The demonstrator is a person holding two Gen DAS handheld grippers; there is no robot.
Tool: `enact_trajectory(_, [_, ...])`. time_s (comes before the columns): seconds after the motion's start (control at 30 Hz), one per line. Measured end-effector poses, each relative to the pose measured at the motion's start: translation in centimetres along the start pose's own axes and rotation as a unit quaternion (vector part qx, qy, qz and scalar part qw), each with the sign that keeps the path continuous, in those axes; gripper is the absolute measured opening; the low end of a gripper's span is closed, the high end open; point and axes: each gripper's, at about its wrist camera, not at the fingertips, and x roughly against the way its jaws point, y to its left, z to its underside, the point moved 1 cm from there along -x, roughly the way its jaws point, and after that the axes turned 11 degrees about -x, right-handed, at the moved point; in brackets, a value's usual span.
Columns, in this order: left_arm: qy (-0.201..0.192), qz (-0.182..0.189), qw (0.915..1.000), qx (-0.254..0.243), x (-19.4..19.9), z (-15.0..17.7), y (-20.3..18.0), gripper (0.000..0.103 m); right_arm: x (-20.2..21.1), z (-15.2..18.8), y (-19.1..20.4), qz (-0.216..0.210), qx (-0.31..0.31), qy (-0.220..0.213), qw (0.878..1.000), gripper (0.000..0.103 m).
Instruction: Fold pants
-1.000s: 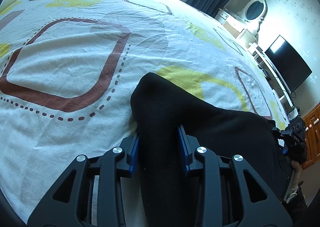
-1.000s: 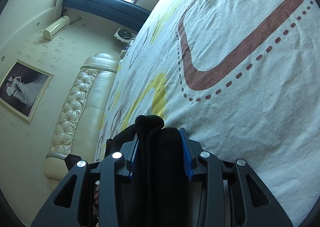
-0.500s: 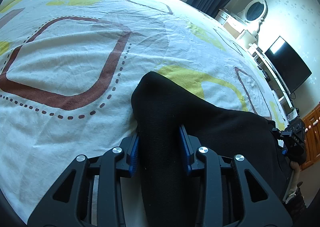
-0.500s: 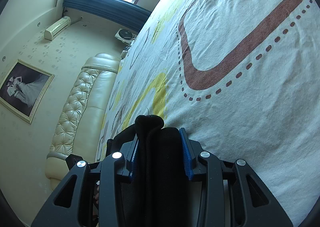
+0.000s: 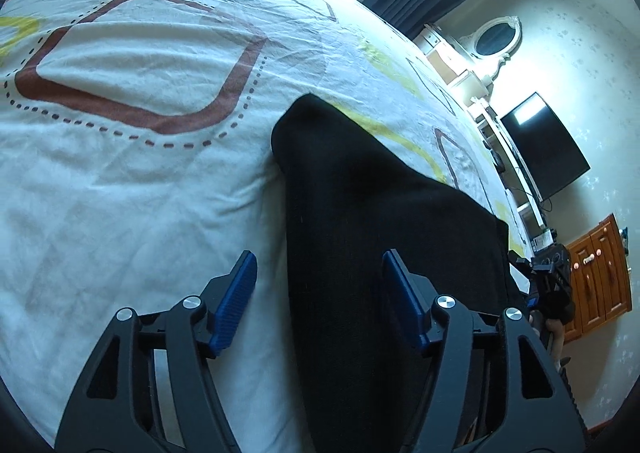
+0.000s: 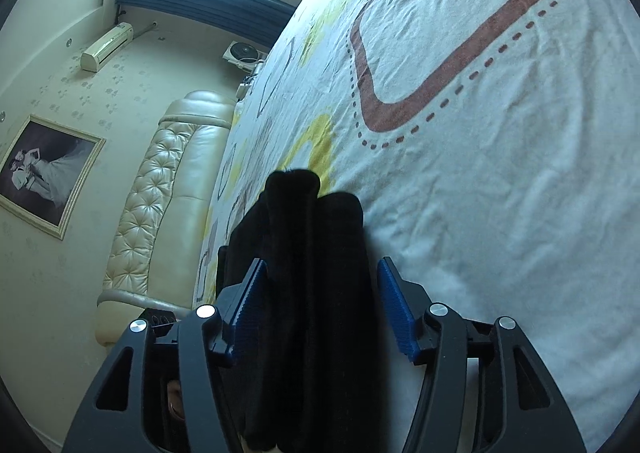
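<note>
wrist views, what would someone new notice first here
The black pants stand out most, a dark folded strip lying on the white patterned bedsheet. They run between the blue pads of both tongs, left and right, whose jaws are opening with gaps beside the cloth. A big brown rounded outline marks the sheet beyond.

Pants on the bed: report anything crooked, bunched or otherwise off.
Nothing is badly off. The black pants lie folded on the patterned bedsheet. At the right gripper, whose jaws are opening like the left gripper's, the stacked layers end unevenly, one rounded fold poking past the rest. The sheet is lightly wrinkled.
</note>
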Motion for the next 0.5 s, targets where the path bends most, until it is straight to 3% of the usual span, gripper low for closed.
enact_trajectory(0.27, [0.007,0.049,0.9976,0.048,2.2,5.4,-1.6,0.068,2.3,5.7,-0.7,-0.022,-0.023,0.028,0.999,0.069])
enact_trajectory(0.4, [0.007,0.055,0.9964,0.064,1.5,5.9,-2.7,0.068,1.8,6.6,0.0,0.000,-0.013,0.018,1.000,0.072])
enact_trajectory(0.47, [0.011,0.028,0.9982,0.053,1.0,5.8,-3.3,0.058,1.6,6.7,0.0,0.017,-0.016,0.012,1.000,0.051])
enact_trajectory(0.5, [0.012,0.019,0.9986,0.048,0.9,5.8,-3.6,0.052,1.6,6.8,0.0,0.017,-0.018,0.014,1.000,0.046])
